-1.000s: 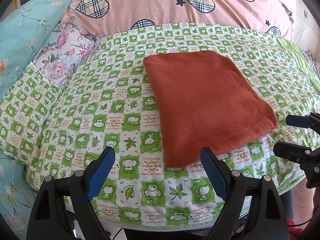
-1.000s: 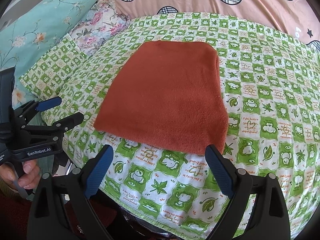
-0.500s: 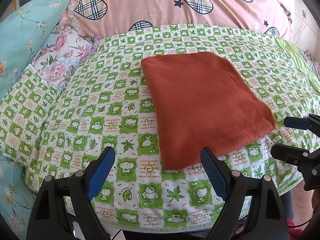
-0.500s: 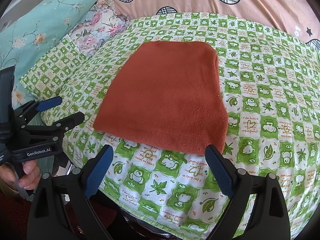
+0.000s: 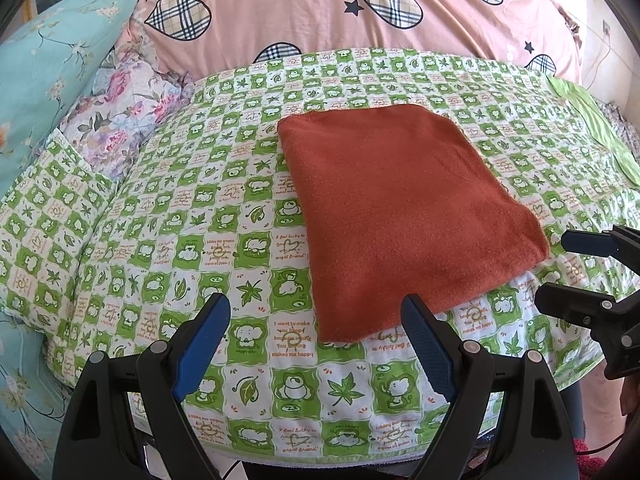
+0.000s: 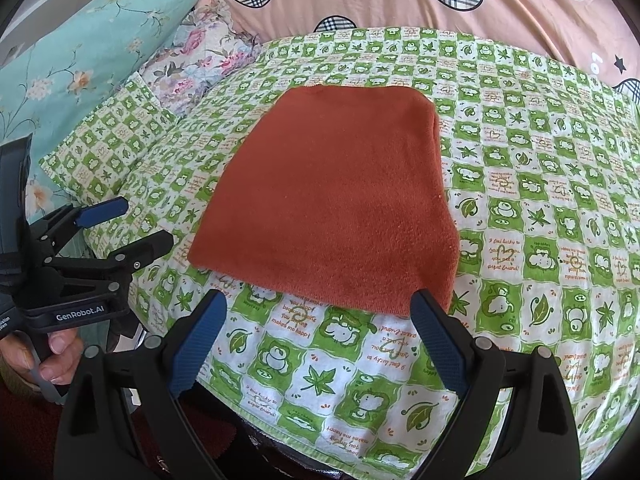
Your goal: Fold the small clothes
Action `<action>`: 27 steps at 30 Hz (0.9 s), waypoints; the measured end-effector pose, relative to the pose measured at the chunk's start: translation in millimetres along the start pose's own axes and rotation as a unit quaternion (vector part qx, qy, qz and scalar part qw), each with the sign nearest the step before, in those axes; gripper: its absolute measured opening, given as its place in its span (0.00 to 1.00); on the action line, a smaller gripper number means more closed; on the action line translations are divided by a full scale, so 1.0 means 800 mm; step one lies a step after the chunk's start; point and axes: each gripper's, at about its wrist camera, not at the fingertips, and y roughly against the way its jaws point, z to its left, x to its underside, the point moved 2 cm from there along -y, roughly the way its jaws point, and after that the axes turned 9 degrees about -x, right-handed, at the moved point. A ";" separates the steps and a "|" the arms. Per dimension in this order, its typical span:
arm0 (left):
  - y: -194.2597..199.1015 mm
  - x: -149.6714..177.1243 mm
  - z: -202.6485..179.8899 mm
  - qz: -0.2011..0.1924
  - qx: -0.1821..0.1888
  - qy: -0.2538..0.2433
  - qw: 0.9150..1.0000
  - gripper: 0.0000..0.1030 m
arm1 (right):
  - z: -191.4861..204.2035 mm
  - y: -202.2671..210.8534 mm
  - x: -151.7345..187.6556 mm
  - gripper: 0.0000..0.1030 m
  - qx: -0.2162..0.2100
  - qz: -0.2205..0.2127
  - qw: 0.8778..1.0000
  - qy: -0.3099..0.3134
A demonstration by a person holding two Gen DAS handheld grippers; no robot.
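Rust-orange fleece, the small garment (image 5: 400, 216), lies flat as a neat rectangle on a green-and-white checked sheet (image 5: 180, 240) printed with cartoon animals. It sits toward the sheet's near edge, its closest corners just short of that edge. The surface beneath looks like a bed. Behind it are a pink quilt with plaid hearts (image 5: 320, 8) and a pale blue floral pillow (image 5: 44, 72).

The left gripper (image 5: 316, 344) and the right gripper (image 6: 318, 338) both hover just off the near edge, touching nothing. Each has its fingers spread wide and empty. Each points forward over the sheet, one toward either near corner of the garment.

Judging by the tidy shape, one fold seems done. The next move likely calls for pinching both near corners and carrying them across to the far edge, keeping the layers aligned.
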 end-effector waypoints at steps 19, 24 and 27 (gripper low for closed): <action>-0.008 -0.012 0.001 -0.014 -0.005 -0.003 1.000 0.85 | -0.011 -0.008 -0.015 0.90 0.006 -0.008 1.000 0.010; -0.014 -0.018 0.000 -0.022 -0.011 -0.005 1.000 0.85 | -0.018 -0.015 -0.014 0.90 0.007 -0.004 1.000 0.002; -0.018 -0.023 0.001 -0.022 -0.014 -0.004 1.000 0.85 | -0.023 -0.016 -0.016 0.90 0.005 -0.007 1.000 -0.003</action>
